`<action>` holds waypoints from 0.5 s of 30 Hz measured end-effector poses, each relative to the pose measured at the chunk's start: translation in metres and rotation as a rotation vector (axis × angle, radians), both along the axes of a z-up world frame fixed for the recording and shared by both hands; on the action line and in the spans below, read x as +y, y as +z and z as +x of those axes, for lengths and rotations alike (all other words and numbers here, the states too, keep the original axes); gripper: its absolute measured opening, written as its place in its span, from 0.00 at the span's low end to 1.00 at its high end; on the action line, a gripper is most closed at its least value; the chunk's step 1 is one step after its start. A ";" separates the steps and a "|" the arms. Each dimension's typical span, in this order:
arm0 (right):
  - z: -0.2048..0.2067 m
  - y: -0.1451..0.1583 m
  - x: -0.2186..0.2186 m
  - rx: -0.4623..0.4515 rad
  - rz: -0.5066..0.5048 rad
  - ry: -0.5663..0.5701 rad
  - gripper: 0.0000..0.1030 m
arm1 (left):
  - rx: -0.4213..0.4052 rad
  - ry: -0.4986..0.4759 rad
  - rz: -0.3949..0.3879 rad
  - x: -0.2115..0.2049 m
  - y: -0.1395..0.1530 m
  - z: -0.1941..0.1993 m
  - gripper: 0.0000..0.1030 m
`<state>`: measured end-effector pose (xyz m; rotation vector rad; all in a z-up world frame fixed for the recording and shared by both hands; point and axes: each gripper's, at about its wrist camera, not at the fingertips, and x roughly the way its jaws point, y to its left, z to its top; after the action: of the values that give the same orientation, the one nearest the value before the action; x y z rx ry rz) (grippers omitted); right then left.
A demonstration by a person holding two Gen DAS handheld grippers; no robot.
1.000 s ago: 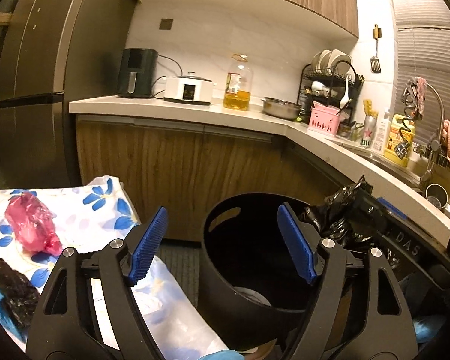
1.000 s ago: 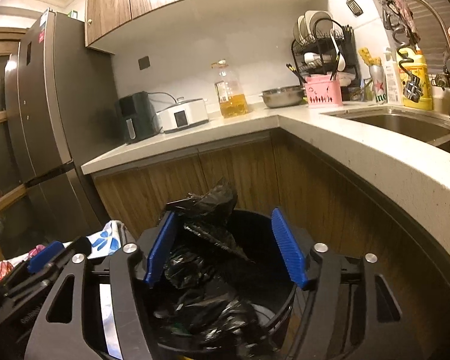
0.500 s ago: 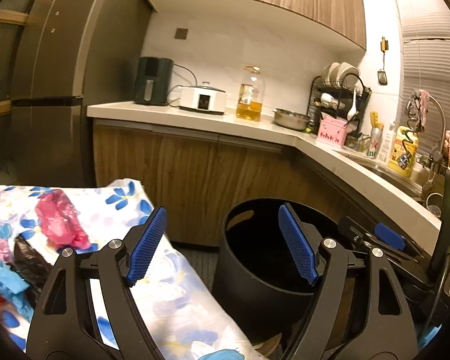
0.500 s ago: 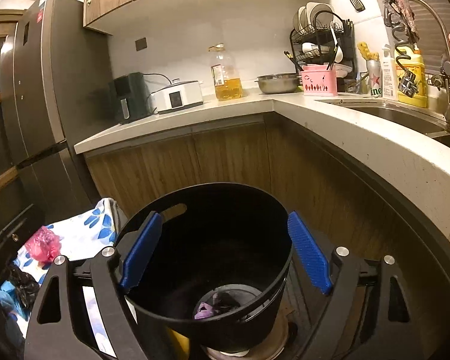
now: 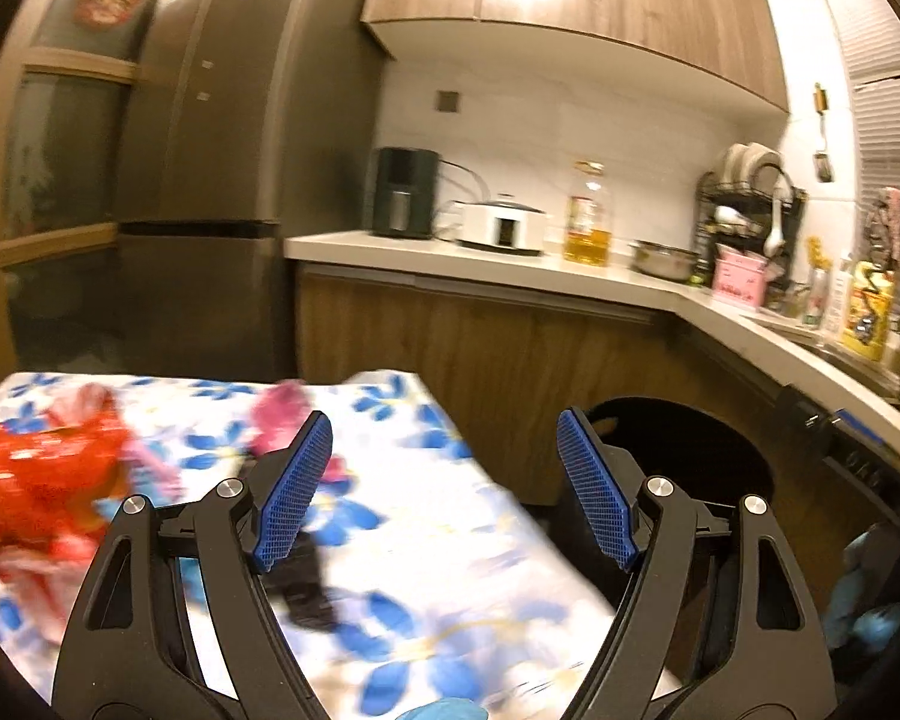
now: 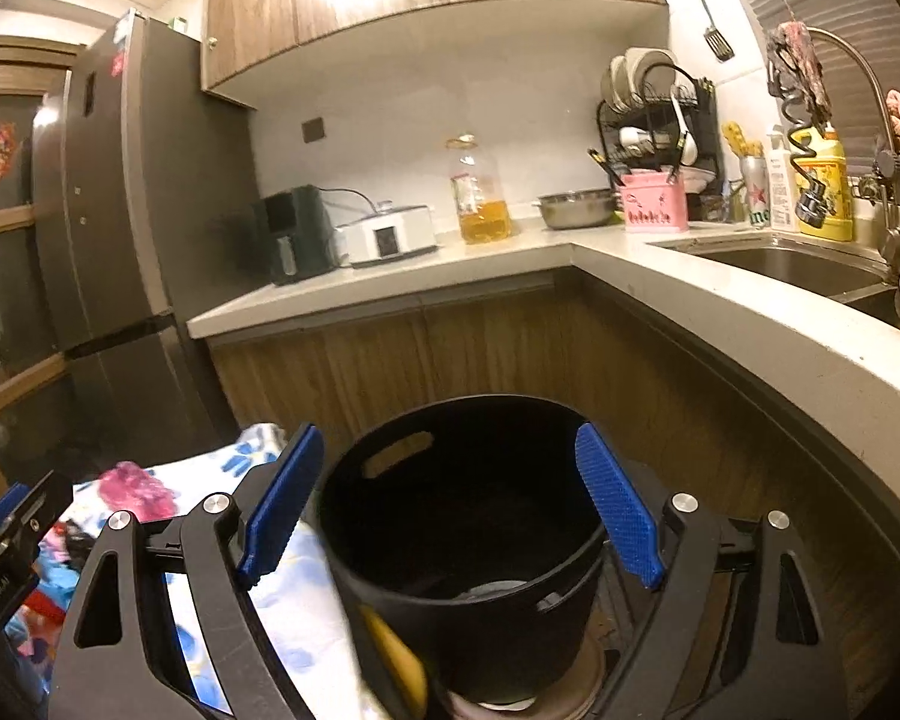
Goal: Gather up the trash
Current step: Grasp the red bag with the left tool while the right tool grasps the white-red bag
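A black round bin [image 6: 468,534] stands on the floor by the corner cabinets; it also shows in the left wrist view [image 5: 690,456]. My right gripper [image 6: 450,516] is open and empty above its rim. My left gripper [image 5: 444,498] is open and empty over a floral-clothed table [image 5: 438,546]. On the cloth lie a pink crumpled bag [image 5: 279,414], a red mesh bag [image 5: 42,480] and a black scrap [image 5: 309,588]. The pink bag also shows in the right wrist view [image 6: 135,486]. The left view is motion-blurred.
A tall grey fridge [image 5: 210,180] stands at the left. An L-shaped counter [image 6: 690,294] carries appliances, an oil bottle [image 6: 480,192], a dish rack and a sink [image 6: 798,264]. Wooden cabinets run below it.
My left gripper has swung left from the bin to over the table. The black bag left my right gripper, which now hangs open over the bin.
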<state>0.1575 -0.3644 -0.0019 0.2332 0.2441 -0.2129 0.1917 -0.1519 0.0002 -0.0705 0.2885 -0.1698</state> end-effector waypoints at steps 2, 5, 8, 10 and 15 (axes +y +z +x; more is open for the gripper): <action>-0.003 0.002 0.012 -0.012 0.001 0.025 0.81 | -0.011 0.054 0.008 0.018 0.001 -0.011 0.74; -0.010 0.000 0.033 -0.024 0.003 0.073 0.81 | -0.028 0.147 0.012 0.050 0.002 -0.028 0.74; -0.015 -0.004 0.058 -0.029 -0.003 0.125 0.81 | -0.029 0.248 0.018 0.084 0.004 -0.041 0.74; -0.017 -0.007 0.074 -0.027 -0.010 0.158 0.81 | -0.026 0.313 0.015 0.109 0.004 -0.049 0.74; -0.019 -0.011 0.105 -0.017 -0.008 0.227 0.81 | 0.002 0.422 0.010 0.160 0.002 -0.054 0.74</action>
<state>0.1386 -0.2594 -0.0130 0.1976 0.2510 0.0124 0.1381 0.0076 0.0020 -0.1197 0.2705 0.2502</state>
